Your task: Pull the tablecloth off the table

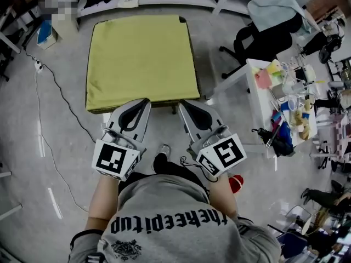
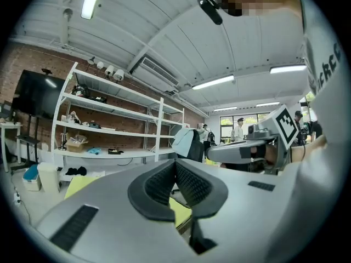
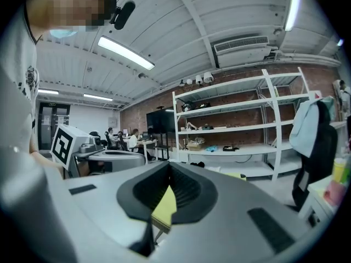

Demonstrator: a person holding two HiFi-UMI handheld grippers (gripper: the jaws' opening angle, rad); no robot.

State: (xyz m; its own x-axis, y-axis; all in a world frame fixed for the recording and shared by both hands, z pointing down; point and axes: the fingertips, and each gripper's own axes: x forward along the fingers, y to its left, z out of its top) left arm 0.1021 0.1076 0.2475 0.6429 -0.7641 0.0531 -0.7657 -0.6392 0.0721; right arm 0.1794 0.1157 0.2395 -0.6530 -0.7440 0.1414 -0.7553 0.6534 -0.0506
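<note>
Lying flat on table (image 1: 194, 73), tablecloth (image 1: 140, 59) not yet taken. Left gripper (image 1: 145, 101) and right gripper (image 1: 182, 104) both clenched, empty, tips at near hem. Risks: closed jaws only push cloth; uneven pinch skews it or drags table; floor cable (image 1: 55, 86) may catch foot.

Office clutter to the right of the scene
A black office chair (image 1: 263, 40) with a pale cloth (image 1: 271, 10) on its back stands near a cluttered white side table (image 1: 258, 100); a power strip (image 1: 38, 66) lies on the floor.

Yellow-green tablecloth (image 1: 140, 59), grey left gripper (image 1: 143, 101) and right gripper (image 1: 183, 104), black-and-white marker cubes (image 1: 115, 160), brick-red wall (image 2: 49, 59)
</note>
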